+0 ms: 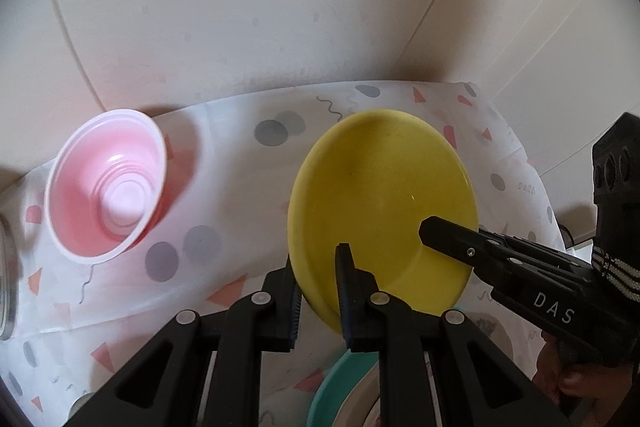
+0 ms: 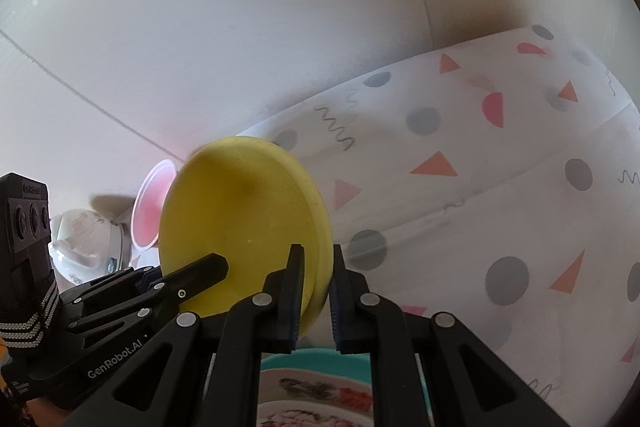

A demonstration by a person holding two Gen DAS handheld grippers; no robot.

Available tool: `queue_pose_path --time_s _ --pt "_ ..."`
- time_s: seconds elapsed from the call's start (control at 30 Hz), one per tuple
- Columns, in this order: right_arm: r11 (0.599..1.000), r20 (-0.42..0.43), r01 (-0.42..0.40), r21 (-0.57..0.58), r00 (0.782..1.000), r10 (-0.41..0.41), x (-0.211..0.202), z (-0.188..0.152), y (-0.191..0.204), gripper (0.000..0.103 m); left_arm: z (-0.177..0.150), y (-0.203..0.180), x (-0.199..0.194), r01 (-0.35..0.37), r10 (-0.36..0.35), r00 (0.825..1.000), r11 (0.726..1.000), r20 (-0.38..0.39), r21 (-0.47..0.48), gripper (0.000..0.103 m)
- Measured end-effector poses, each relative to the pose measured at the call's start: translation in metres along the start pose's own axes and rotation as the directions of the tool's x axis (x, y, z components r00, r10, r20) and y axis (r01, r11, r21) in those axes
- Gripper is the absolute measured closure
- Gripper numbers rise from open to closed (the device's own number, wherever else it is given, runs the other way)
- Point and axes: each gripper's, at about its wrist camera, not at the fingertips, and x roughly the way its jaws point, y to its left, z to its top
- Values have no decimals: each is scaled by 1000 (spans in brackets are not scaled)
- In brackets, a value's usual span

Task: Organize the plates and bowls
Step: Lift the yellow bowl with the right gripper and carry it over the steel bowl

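Observation:
A yellow plate (image 1: 380, 187) hangs tilted on edge above the table, held from two sides. My left gripper (image 1: 318, 259) is shut on its lower rim. My right gripper (image 2: 316, 251) is shut on the rim of the same yellow plate (image 2: 240, 211). In the left wrist view the right gripper (image 1: 430, 231) comes in from the right, one finger across the plate's face. In the right wrist view the left gripper (image 2: 220, 263) reaches in from the left. A pink bowl (image 1: 106, 187) stands tipped on the tablecloth at the left, partly hidden behind the plate as the pink bowl (image 2: 150, 211) in the right wrist view.
Below the grippers lies a teal plate (image 2: 312, 357) with a patterned plate (image 2: 312, 395) on it; the teal plate (image 1: 340, 387) shows between my left fingers. A white tablecloth (image 2: 480, 207) with shapes covers the table, which meets walls behind. A glass jar (image 1: 6, 279) stands far left, a white container (image 2: 84, 239) beyond it.

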Motion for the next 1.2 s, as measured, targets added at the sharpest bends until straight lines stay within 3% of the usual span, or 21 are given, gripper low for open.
queue_pose_path --time_s 0.67,1.2 --pt "997 6 -49 -64 999 50 -8 -34 56 92 -51 34 -63 40 -38 997 999 71 -37 87" --pt "985 -65 -112 -131 992 105 5 -77 111 92 -109 89 -106 43 -29 995 988 99 -146 87"
